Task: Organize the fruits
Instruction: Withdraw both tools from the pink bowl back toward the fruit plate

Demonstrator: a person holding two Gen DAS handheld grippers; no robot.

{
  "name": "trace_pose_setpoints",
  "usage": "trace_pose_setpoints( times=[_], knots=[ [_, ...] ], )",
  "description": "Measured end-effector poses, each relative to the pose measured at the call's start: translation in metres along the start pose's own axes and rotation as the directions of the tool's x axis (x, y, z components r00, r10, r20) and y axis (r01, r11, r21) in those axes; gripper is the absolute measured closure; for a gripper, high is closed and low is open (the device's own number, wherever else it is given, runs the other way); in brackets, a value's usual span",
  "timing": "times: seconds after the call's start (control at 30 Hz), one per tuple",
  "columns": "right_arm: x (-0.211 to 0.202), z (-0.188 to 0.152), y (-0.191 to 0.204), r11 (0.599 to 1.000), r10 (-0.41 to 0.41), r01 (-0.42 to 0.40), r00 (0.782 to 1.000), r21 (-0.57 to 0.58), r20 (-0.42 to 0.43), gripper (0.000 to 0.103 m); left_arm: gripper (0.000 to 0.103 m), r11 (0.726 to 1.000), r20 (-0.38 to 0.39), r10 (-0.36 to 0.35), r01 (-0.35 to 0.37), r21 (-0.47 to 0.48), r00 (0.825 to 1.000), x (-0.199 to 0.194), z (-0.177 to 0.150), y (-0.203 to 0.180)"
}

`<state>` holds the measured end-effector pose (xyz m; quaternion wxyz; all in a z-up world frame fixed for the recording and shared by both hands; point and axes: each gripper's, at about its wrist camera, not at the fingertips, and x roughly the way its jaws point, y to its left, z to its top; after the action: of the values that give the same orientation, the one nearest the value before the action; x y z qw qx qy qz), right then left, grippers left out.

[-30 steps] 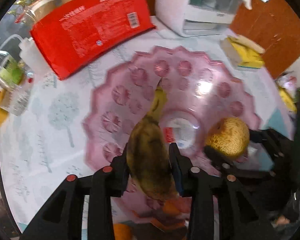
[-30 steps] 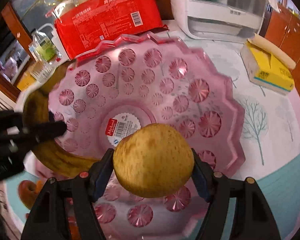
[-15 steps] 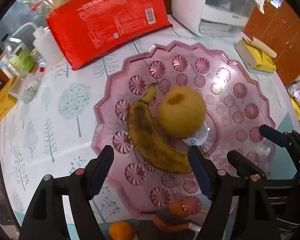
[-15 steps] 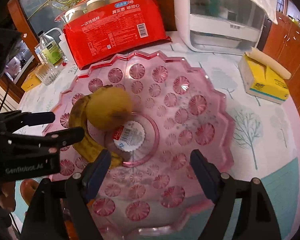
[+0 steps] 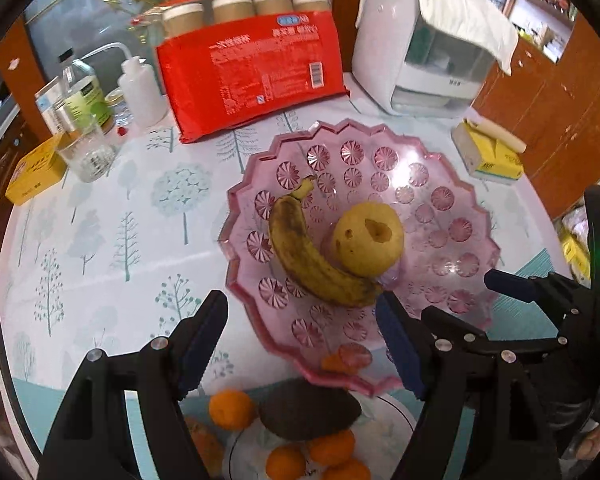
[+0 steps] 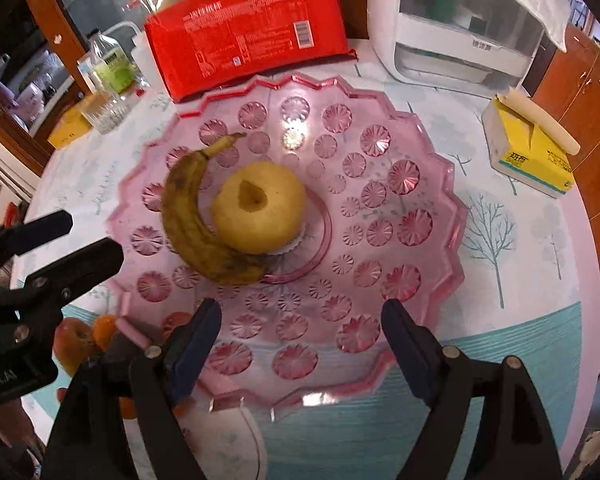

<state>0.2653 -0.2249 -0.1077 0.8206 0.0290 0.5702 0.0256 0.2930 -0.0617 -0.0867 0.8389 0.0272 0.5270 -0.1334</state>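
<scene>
A spotted banana point(image 5: 308, 252) point(image 6: 196, 216) and a yellow pear point(image 5: 370, 240) point(image 6: 260, 206) lie touching in the pink glass fruit plate point(image 5: 452, 200) point(image 6: 400, 184). My left gripper point(image 5: 302, 332) is open and empty, held above the plate's near-left edge; it also shows at the left of the right wrist view point(image 6: 84, 236). My right gripper point(image 6: 302, 328) is open and empty over the plate's near rim; it shows at the right of the left wrist view point(image 5: 460, 300).
A white plate point(image 5: 392, 440) near me holds several oranges point(image 5: 232, 408) and a dark avocado point(image 5: 308, 412); an apple point(image 6: 74, 340) lies beside it. At the back stand a red cup package point(image 5: 252, 72), a white appliance point(image 5: 420, 48), bottles point(image 5: 84, 96), a glass point(image 5: 86, 152) and a yellow tissue box point(image 5: 488, 156).
Both grippers opened, leaving the banana and the pear in the pink plate, then drew back and up toward me. The pear rolled against the banana.
</scene>
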Motion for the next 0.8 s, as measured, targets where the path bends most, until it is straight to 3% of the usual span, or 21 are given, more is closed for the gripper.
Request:
trace_pose_setpoints(
  times=[0.27,0.53,0.67,0.8],
  knots=[
    [-0.043,-0.009,0.003,1.0,0.002,-0.002,0.996,-0.006,0.087,0.02,0.028,0.999,0.032,-0.011,0.012,-0.035,0.999,-0.038,-0.032,0.005],
    [-0.096,-0.029,0.023,0.998,-0.054,0.06,0.98,-0.023,0.189,0.02,0.028,0.995,0.056,-0.053,0.057,-0.077,0.997,-0.074,-0.062,0.016],
    [-0.12,-0.044,0.04,0.992,-0.106,0.118,0.963,-0.035,0.249,0.02,0.028,0.994,0.093,-0.068,0.075,-0.074,0.993,-0.097,-0.073,0.024],
    [-0.143,-0.061,0.061,0.978,-0.179,0.203,0.93,-0.04,0.321,0.02,0.028,0.995,0.117,-0.085,0.091,-0.046,0.989,-0.117,-0.082,0.027]
  ],
)
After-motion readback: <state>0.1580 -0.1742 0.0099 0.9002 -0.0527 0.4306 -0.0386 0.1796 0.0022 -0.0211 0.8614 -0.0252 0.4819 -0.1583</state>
